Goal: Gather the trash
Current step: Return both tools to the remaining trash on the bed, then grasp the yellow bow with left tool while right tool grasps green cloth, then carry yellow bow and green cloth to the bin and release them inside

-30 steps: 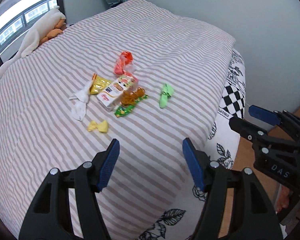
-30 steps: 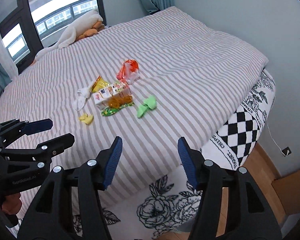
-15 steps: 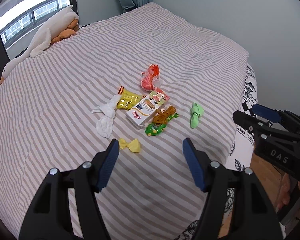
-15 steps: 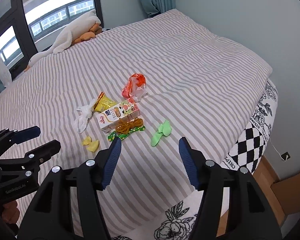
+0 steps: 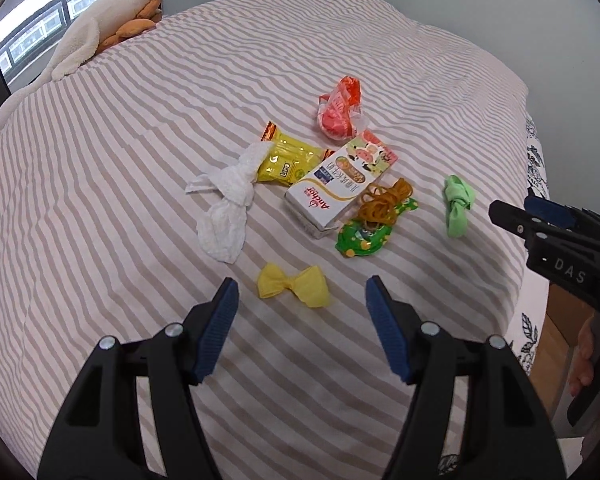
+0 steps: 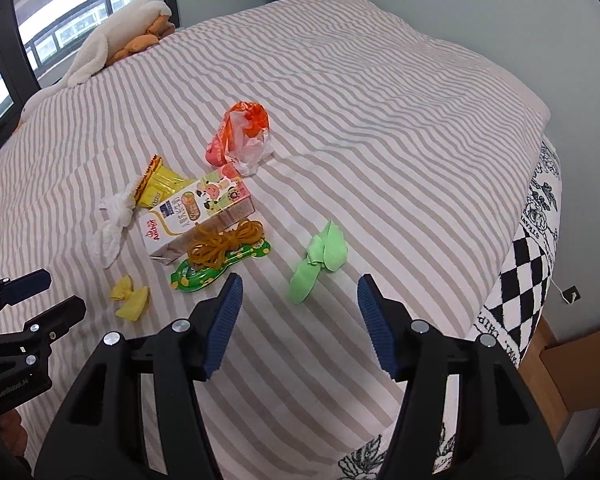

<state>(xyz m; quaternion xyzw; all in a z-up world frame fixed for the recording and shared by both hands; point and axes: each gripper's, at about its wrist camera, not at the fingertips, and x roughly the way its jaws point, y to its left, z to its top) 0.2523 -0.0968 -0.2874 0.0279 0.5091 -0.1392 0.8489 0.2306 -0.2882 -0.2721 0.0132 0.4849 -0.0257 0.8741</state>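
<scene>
Left gripper [image 5: 300, 294]: jaws apart, nothing between the two blue pads, hovering over the bed [image 5: 100, 200] near its foot edge. Right gripper [image 6: 300, 292]: likewise spread and empty, poised closer to the bed's foot-right corner.

Just ahead of the left gripper, one yellow twisted paper [image 5: 294, 285], flat on the striped cover. Just ahead of the right gripper, one green twisted paper [image 6: 320, 260], set apart from the rest, toward the right edge.

Farther in, toward the middle of the bed, a cluster of six:
- one green spotted wrapper [image 5: 360, 236], partly under one bundle of orange rubber bands [image 5: 384, 202]
- one white Anchor carton [image 5: 340, 184] lying on its side, touching the bands and the wrapper
- one yellow snack packet [image 5: 284, 160], its end tucked against the carton
- one crumpled white tissue [image 5: 228, 204], overlapping the packet's left end
- one red-and-clear crumpled plastic bag [image 5: 340, 108], just beyond the carton, toward the head of the bed

Eight pieces of trash in all, every one resting on the cover, none held.

At the far left corner by the window [image 6: 80, 8], one white plush toy [image 5: 88, 36] lying over one orange plush toy [image 5: 134, 26]. Over the right edge, one black-and-white patterned sheet [image 6: 528, 264] hanging down.
</scene>
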